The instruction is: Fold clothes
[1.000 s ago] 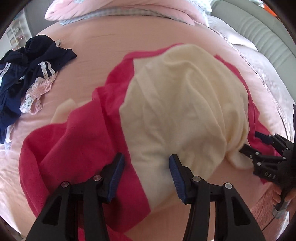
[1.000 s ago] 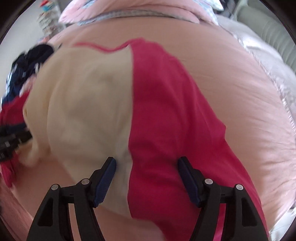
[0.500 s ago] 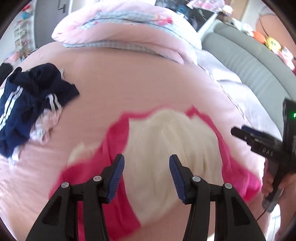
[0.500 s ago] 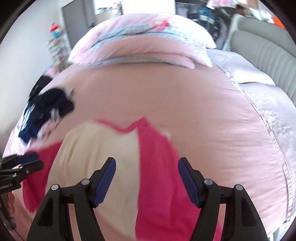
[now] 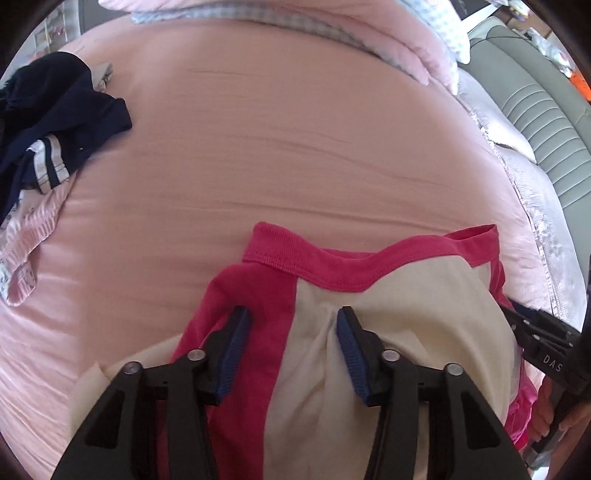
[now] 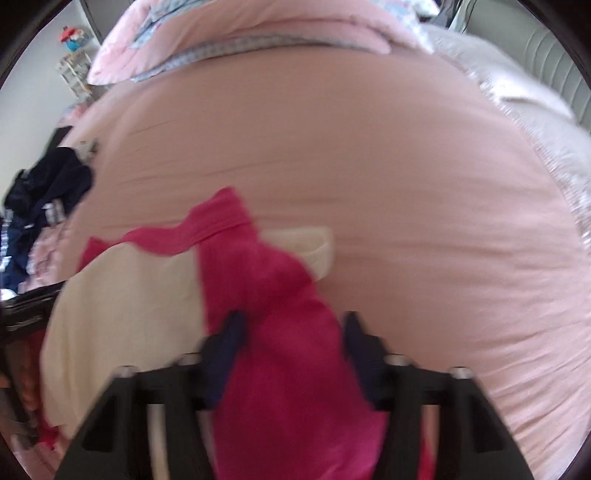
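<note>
Both your grippers, left [image 5: 291,350] and right [image 6: 291,354], point forward over the shirt [image 5: 406,314], jaws parted, gripping nothing.

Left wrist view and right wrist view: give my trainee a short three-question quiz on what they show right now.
1. True or false: the shirt is pink and cream, and its pink collar edge points away from the camera toward the pillows.
2. Multiple choice: the heap of dark clothes lies (A) on the shirt, (B) apart from it on the bed sheet at the left, (C) on the pillows.
3. Fill in: in the left wrist view, the left gripper has its fingers spread, with pink and ____ cloth between them.

Key: 1 true; 2 B; 3 cream. The right gripper is blurred, but its fingers also stand apart over pink cloth.
</note>
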